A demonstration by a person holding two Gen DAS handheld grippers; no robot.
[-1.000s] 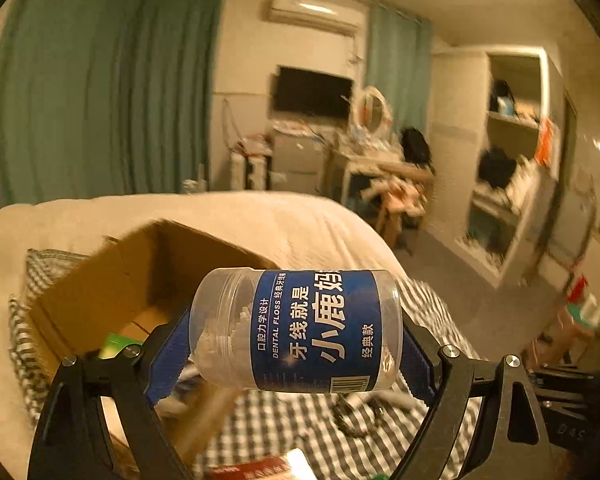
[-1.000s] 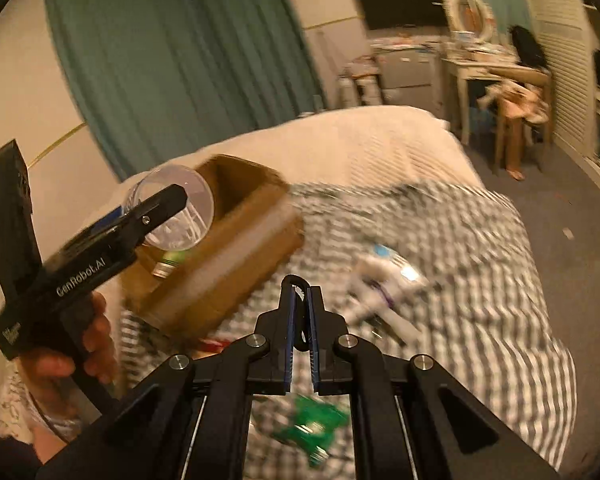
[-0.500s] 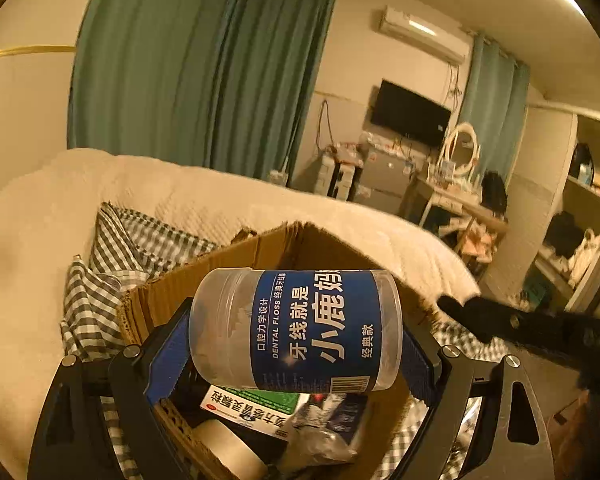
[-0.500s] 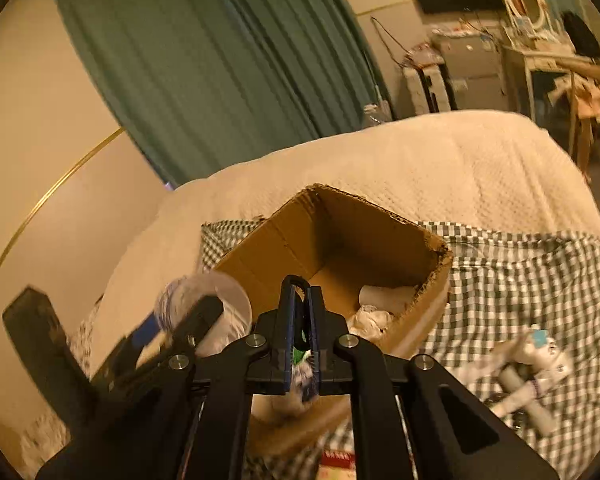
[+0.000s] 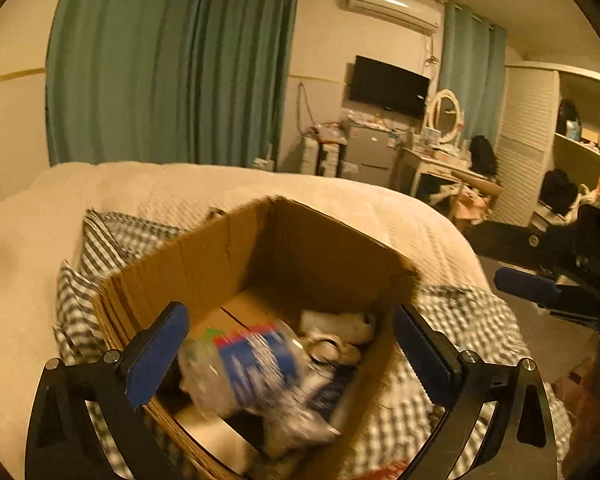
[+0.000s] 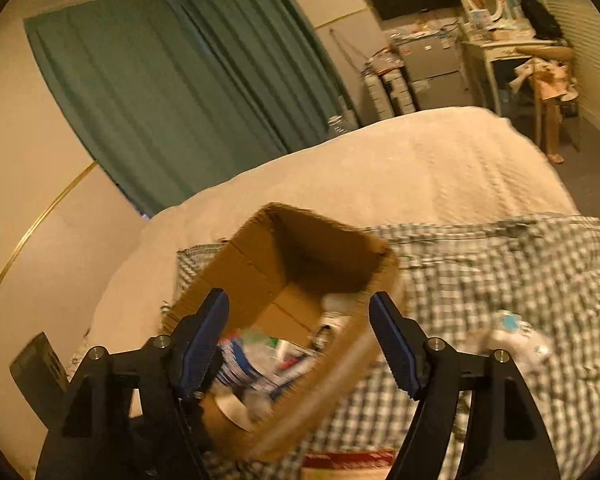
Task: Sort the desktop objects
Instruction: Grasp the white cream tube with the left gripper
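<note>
An open cardboard box (image 5: 204, 256) (image 6: 260, 256) sits on a checked cloth on the bed. My left gripper (image 5: 288, 344) is open above the box, and the blue-labelled dental floss jar (image 5: 256, 364) lies blurred among the items inside, free of the pads. My right gripper (image 6: 300, 336) also stands open over the box's near side, with nothing between its fingers. The jar's blue label (image 6: 236, 364) shows inside the box in the right wrist view, beside a roll of tape (image 6: 232, 408). The right gripper's fingers (image 5: 528, 286) reach in from the right edge of the left wrist view.
White tubes and bottles (image 6: 512, 336) lie on the checked cloth (image 6: 500, 264) right of the box. A red packet (image 6: 348, 460) lies at the cloth's near edge. A cream bedspread (image 6: 380, 168) stretches behind. Green curtains, a desk and shelves stand beyond the bed.
My left gripper opened and the floss jar dropped into the box. My right gripper, shut before, opened over the box.
</note>
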